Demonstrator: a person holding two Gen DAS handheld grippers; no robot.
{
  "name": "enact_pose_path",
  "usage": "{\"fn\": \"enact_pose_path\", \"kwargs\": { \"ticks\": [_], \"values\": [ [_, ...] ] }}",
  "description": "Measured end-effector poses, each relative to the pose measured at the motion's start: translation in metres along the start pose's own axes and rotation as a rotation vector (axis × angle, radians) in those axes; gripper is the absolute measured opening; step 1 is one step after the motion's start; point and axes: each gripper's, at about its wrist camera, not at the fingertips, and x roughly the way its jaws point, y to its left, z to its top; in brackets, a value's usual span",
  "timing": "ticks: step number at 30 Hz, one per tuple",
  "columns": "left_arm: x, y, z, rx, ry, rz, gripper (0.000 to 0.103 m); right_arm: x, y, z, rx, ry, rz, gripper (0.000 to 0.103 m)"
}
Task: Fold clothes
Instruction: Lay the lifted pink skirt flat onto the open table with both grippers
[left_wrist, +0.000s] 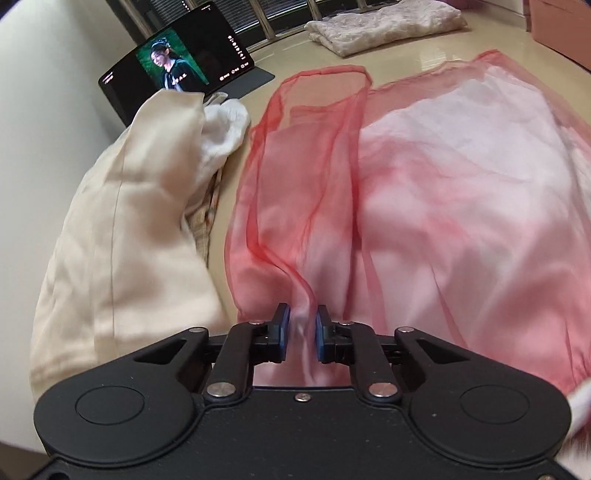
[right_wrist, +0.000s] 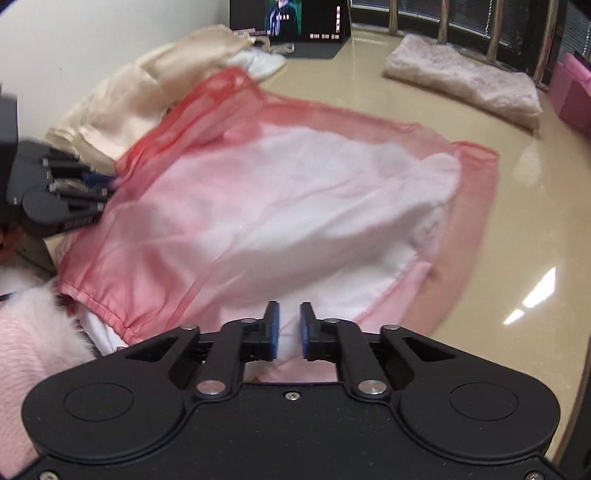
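Note:
A sheer pink-red garment (left_wrist: 443, 206) with a white lining lies spread on the glossy beige table (left_wrist: 424, 59). My left gripper (left_wrist: 303, 314) is shut on a bunched fold of its near left edge, which runs up between the blue pads. In the right wrist view the same garment (right_wrist: 295, 199) fills the middle. My right gripper (right_wrist: 289, 314) stands narrow at the near hem, with white and pink cloth pinched between its pads. The left gripper (right_wrist: 92, 184) shows at the garment's left edge, blurred.
A pile of cream and white clothes (left_wrist: 122, 221) lies to the left against the wall. A tablet (left_wrist: 184, 62) playing video stands behind it. A folded lace garment (right_wrist: 461, 81) rests at the far right, by a pink box (right_wrist: 572, 92). A fuzzy pink sleeve (right_wrist: 29, 332) is at lower left.

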Motion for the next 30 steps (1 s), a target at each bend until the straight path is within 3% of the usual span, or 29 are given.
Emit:
{"fn": "enact_pose_path", "kwargs": {
  "ticks": [2,8,11,12,13,14,15,16,17,20,24,26,30],
  "values": [
    [0.014,-0.002,0.016,0.021,-0.002,0.037,0.015,0.007,-0.002,0.001,-0.016,-0.016,-0.071,0.016],
    [0.051,0.008,0.067,-0.025,0.015,0.119,0.018,0.016,-0.039,0.014,0.156,-0.102,-0.115,0.015],
    [0.05,0.021,0.086,-0.096,-0.011,0.147,0.044,0.012,-0.051,0.018,0.254,-0.147,-0.127,0.023],
    [0.038,0.03,0.086,-0.135,-0.063,0.135,0.064,0.004,-0.054,0.015,0.273,-0.196,-0.097,0.027],
    [0.024,0.039,0.081,-0.172,-0.113,0.118,0.089,-0.008,-0.055,0.011,0.279,-0.241,-0.07,0.045],
    [0.01,0.049,0.075,-0.206,-0.163,0.103,0.103,-0.019,-0.055,0.007,0.275,-0.273,-0.057,0.058],
    [-0.003,0.055,0.066,-0.221,-0.202,0.092,0.103,-0.029,-0.053,0.001,0.26,-0.293,-0.056,0.079],
    [-0.017,0.061,0.057,-0.234,-0.238,0.083,0.103,-0.039,-0.051,-0.005,0.242,-0.31,-0.058,0.091],
    [-0.025,0.063,0.046,-0.223,-0.245,0.089,0.103,-0.049,-0.048,-0.012,0.224,-0.328,-0.06,0.093],
    [-0.048,0.066,0.012,-0.177,-0.263,0.108,0.103,-0.064,-0.041,-0.032,0.162,-0.33,-0.077,0.095],
    [-0.059,0.043,-0.034,-0.011,-0.235,0.153,0.103,-0.06,-0.03,-0.051,0.081,-0.237,-0.141,0.095],
    [-0.057,0.028,-0.049,0.061,-0.213,0.182,0.103,-0.054,-0.029,-0.054,0.099,-0.208,-0.124,0.093],
    [-0.048,0.002,-0.065,0.165,-0.175,0.208,0.103,-0.038,-0.026,-0.044,0.093,-0.154,-0.106,0.072]
  ]
}}
